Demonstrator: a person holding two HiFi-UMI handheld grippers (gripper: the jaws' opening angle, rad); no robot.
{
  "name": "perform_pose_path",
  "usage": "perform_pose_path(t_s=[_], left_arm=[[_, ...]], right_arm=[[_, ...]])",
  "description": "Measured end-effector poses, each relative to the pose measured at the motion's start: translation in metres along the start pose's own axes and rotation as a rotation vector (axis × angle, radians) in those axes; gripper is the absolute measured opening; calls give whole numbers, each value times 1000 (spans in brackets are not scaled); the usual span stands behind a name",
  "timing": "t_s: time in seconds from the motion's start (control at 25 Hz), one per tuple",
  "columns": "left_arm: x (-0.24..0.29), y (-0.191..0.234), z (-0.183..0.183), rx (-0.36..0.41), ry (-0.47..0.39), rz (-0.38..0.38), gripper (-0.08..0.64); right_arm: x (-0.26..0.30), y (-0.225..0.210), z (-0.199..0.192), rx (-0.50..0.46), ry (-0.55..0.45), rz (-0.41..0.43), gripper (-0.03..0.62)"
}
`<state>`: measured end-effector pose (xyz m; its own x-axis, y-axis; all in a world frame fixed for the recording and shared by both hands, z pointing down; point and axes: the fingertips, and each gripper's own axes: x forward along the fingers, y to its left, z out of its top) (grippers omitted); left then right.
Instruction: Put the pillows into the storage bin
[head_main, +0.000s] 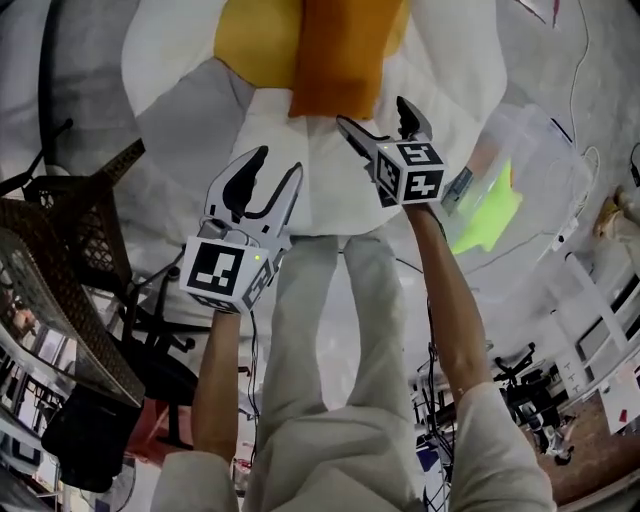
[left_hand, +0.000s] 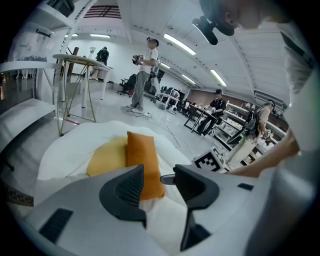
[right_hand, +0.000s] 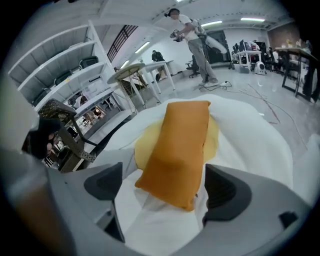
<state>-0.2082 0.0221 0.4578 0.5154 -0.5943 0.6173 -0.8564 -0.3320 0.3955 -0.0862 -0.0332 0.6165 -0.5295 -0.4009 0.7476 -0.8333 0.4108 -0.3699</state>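
The orange pillow (head_main: 335, 55) and the yellow pillow (head_main: 245, 40) beneath it run off the head view's top edge. The orange one's near end lies just ahead of the right gripper's (head_main: 372, 112) parted jaws. The left gripper (head_main: 280, 160) gapes empty too.

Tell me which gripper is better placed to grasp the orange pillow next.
Right, probably. The right gripper is nearer the orange pillow, and its wide-open jaws frame the pillow's near end. The left gripper is farther back, with a narrower opening.
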Motion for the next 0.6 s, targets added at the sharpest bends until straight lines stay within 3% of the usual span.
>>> perform_pose_path(t_s=[0.16,0.4,0.6], left_arm=[[6,13,-10,2,12,-2,193],[18,27,-26,26,39,-9,193],[18,37,-35,30,54,-5,193]], right_arm=[[42,-9,-27,74,72,-7,511],[87,-31,-60,107,141,-36,515],[105,-32,-63,160,155,-16,532]])
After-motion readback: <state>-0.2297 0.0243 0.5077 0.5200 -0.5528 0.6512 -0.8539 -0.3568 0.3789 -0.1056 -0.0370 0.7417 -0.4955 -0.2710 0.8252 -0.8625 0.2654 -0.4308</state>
